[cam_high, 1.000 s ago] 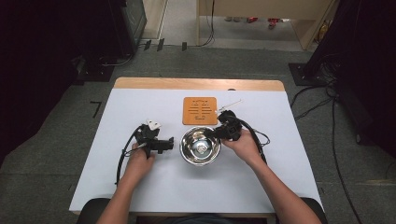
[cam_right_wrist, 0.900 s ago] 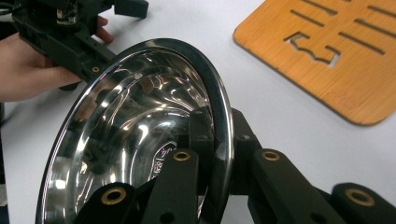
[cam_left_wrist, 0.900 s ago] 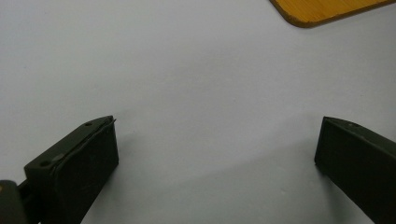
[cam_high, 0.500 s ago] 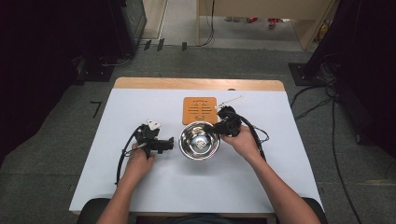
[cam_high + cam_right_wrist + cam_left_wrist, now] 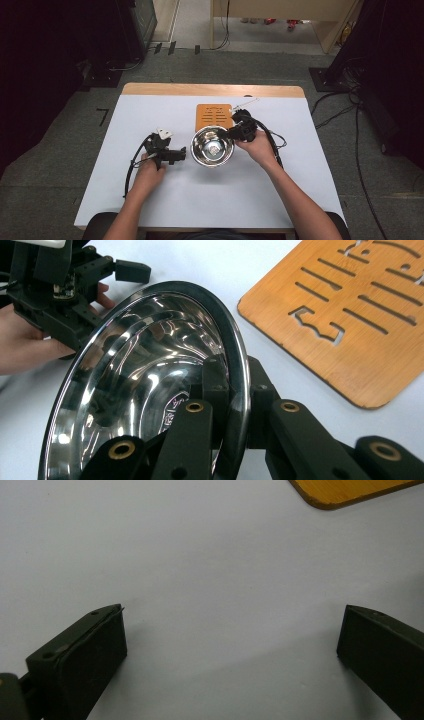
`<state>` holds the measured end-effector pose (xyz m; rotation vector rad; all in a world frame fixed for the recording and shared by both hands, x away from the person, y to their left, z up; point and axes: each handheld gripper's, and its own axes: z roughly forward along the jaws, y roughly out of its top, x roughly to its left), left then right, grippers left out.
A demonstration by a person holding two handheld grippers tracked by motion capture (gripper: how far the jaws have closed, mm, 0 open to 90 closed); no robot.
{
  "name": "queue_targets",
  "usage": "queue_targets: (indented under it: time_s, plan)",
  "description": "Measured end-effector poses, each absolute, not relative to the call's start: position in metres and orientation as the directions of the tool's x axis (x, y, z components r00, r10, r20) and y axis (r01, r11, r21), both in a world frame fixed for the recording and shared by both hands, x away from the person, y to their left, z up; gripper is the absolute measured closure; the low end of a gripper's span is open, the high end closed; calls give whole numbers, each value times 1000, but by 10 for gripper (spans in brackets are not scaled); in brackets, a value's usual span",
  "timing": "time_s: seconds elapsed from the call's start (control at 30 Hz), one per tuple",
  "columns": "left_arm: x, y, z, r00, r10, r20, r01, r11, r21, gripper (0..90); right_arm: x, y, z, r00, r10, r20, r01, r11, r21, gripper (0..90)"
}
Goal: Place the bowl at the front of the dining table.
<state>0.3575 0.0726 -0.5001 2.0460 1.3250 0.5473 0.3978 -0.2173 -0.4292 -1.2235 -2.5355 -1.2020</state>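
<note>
Steel bowl (image 5: 212,146) at frame centre on white counter (image 5: 150,110), rim clamped by right gripper (image 5: 234,133) jaws, just below bamboo trivet (image 5: 214,117); left gripper (image 5: 181,153) jaws spread wide, empty, centre-left.

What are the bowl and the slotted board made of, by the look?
Bowl: probably stainless steel, polished; mirror-like reflections and a bright rolled rim, pinched by the right hand-held gripper. Slotted board: looks like bamboo or wood, matte orange-brown with faint grain and cut-through slots; could be laminate.
</note>
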Motion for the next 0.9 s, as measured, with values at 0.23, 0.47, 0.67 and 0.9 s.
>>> queue_targets:
  time_s: [0.23, 0.47, 0.67, 0.9]
  plan:
    - [358, 73, -500, 408, 913, 6, 650, -296, 700, 0, 402, -219, -427, -675, 631, 382, 692, 362, 624, 844]
    - [358, 73, -500, 409, 912, 8, 650, -298, 699, 0, 408, -222, -427, -670, 637, 382, 694, 354, 627, 844]
    - [358, 73, -500, 409, 913, 8, 650, -298, 699, 0, 414, -221, -423, -670, 639, 378, 690, 347, 635, 844]
    - [358, 73, -500, 408, 913, 6, 650, -296, 700, 0, 421, -226, -423, -660, 647, 381, 695, 333, 638, 844]
